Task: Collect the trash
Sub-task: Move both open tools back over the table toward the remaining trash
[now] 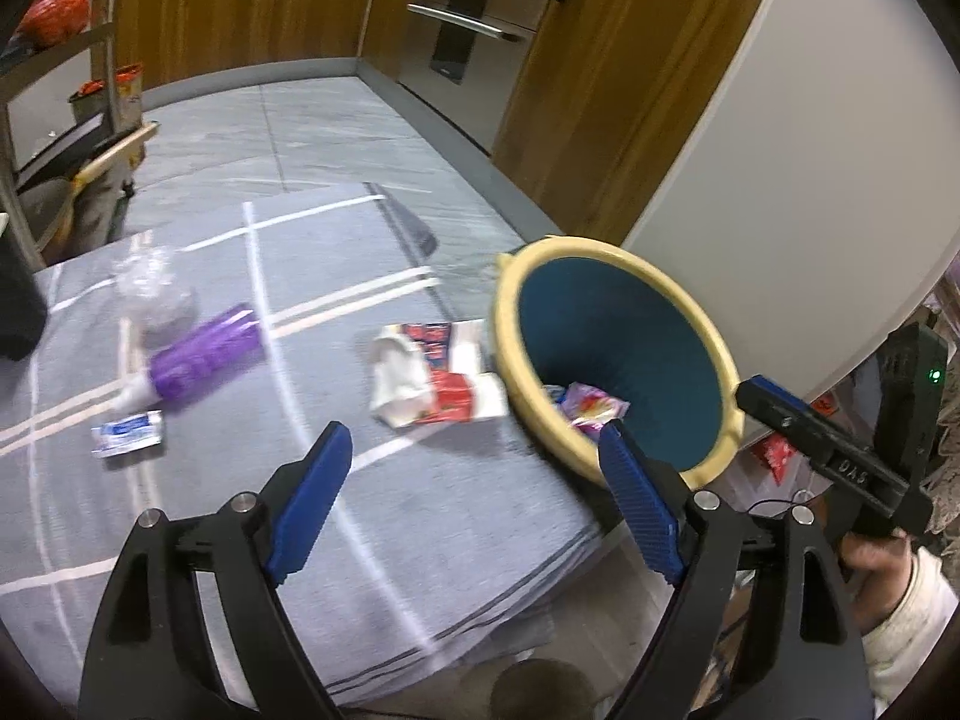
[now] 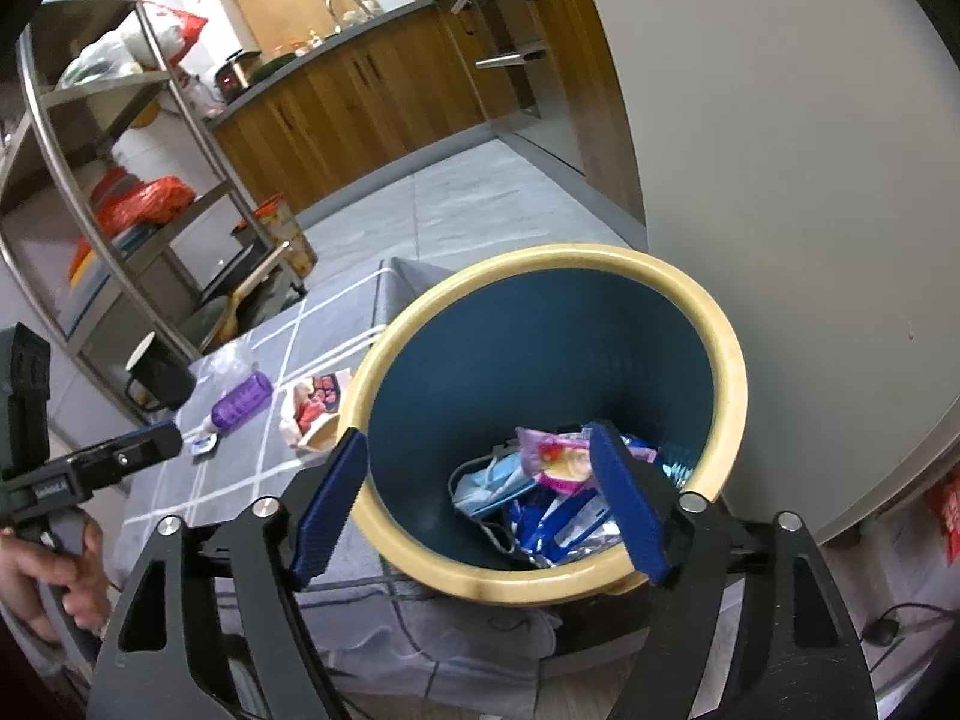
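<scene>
Below my right tongs [image 2: 480, 501], gaping and empty, sits the bin [image 2: 729, 360]; left tongs [image 1: 477, 501], equally wide and empty, risk scattering the red-and-white wrapper [image 1: 438, 378] just ahead.

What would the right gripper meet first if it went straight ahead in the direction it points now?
Probably the trash bin: the open right gripper points into its mouth, so it would likely reach the wrappers inside, though its left finger might clip the rim.

The round blue bin with a yellow rim [image 2: 726, 360] has a wide open top, and the wrappers lie low inside it. A big white wall [image 2: 780, 150] stands close behind it. The grey cloth [image 1: 420, 510] in front is bare, but a crumpled red-and-white wrapper [image 1: 438, 378] and a purple plastic bottle [image 1: 204, 360] lie further back.
</scene>
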Motion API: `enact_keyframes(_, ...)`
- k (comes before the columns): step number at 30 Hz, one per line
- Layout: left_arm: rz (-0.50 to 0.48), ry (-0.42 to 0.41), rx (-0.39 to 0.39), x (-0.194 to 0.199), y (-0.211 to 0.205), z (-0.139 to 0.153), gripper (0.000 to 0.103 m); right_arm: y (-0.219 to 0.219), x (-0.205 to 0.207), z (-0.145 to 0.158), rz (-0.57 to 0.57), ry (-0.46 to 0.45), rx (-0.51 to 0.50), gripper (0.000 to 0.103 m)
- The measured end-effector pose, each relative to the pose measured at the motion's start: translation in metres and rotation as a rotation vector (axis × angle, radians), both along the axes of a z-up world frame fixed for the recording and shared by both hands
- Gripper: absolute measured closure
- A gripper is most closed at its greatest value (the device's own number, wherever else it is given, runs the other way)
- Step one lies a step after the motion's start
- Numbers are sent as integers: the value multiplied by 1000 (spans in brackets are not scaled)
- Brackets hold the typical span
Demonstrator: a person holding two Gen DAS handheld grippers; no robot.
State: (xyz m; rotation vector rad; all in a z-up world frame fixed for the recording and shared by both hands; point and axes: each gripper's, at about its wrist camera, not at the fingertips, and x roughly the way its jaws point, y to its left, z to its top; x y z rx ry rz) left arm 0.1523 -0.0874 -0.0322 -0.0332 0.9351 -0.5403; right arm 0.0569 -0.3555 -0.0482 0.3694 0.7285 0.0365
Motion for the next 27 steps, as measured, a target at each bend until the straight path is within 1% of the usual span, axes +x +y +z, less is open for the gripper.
enact_keyframes(6,38,-12,49,-1,46,6,17,22,0,9,63,-9,-49,18)
enact_keyframes(12,86,-18,100,0,92,4,17,49,7,16,141,-11,-85,17)
enact_keyframes(16,140,-11,102,4,119,0,16,63,15,17,175,0,-105,17)
enact_keyframes(20,181,-2,108,13,139,-11,16,83,26,18,206,6,-112,17)
enact_keyframes(27,247,51,114,37,165,-38,16,121,45,18,269,15,-129,17)
